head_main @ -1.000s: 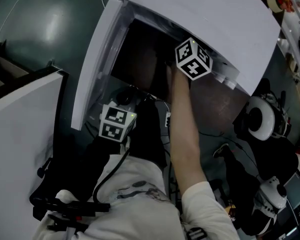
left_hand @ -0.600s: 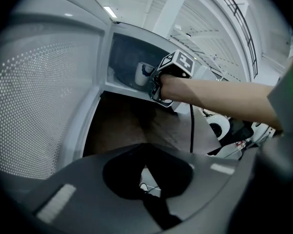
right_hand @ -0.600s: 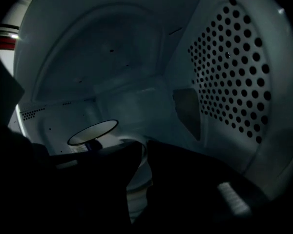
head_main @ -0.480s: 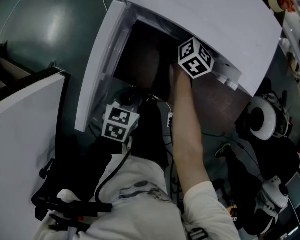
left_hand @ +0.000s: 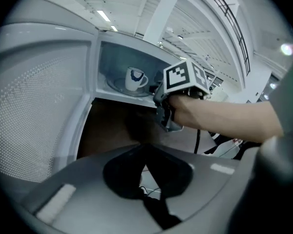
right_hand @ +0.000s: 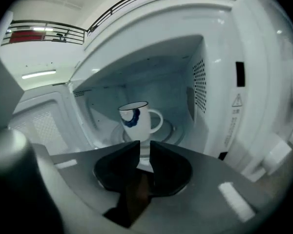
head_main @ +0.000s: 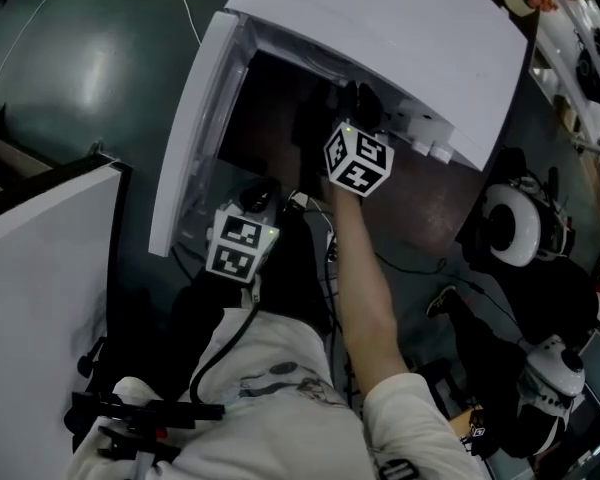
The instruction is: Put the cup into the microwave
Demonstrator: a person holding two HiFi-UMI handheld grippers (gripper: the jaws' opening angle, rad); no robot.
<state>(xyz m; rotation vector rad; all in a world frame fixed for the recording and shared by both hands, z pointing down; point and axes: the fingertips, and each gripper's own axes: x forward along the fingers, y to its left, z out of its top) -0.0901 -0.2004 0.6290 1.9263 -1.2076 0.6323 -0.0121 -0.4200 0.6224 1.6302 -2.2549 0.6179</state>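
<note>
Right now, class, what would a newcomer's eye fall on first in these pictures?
First, the white cup with a blue mark, standing upright on the turntable inside the open microwave. Just outside the cavity, the right gripper points at it, fingers slightly apart and holding nothing. The left gripper, fingers together and empty, hangs lower, near the open door.

The head view looks steeply down on the microwave (head_main: 380,38) at upper centre. The right gripper view faces closely into its cavity; the left gripper view, farther back, shares that cavity and cup (left_hand: 134,78).
</note>
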